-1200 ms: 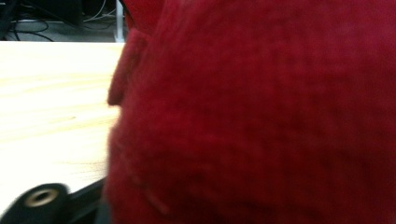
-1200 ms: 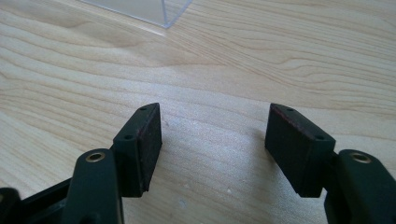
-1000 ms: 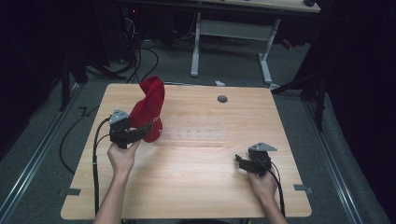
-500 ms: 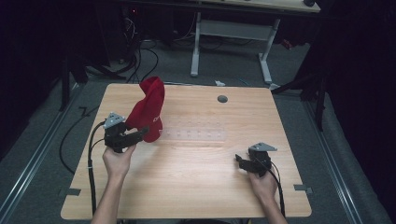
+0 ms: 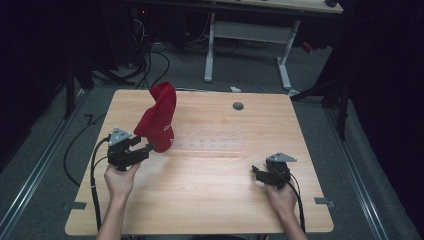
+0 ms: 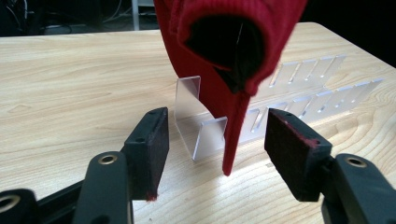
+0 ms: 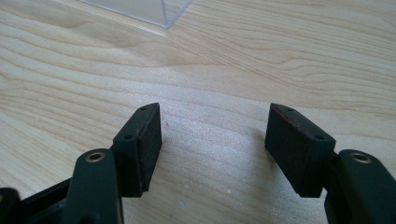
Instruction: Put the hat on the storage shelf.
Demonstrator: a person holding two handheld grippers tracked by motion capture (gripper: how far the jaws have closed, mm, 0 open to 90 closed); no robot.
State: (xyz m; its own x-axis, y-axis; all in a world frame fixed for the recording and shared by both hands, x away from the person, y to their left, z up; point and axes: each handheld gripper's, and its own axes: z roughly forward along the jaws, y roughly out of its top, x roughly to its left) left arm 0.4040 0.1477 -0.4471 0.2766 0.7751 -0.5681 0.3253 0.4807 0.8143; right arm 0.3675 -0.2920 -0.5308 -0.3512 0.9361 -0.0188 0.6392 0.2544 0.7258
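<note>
A red knitted garment (image 5: 159, 117) hangs draped over an upright of a clear acrylic rack (image 5: 210, 144) at the table's left-centre. In the left gripper view its open cuff (image 6: 233, 37) and a dangling strip hang just ahead of the jaws, above the rack's clear tabs (image 6: 205, 135). My left gripper (image 5: 141, 151) is open, just short of the garment, nothing between its jaws. Near the right front of the table my right gripper (image 5: 257, 173) rests low and open over bare wood (image 7: 215, 116), jaws wide apart.
The wooden table (image 5: 210, 200) has a round grey cable grommet (image 5: 238, 106) at the back. A corner of the clear rack (image 7: 149, 11) lies ahead of the right gripper. Cables trail off the left edge; a white desk frame (image 5: 247, 35) stands behind.
My left gripper has drawn back toward the person and slightly left, away from the red garment, which stays draped on the rack. The right gripper has not moved.
</note>
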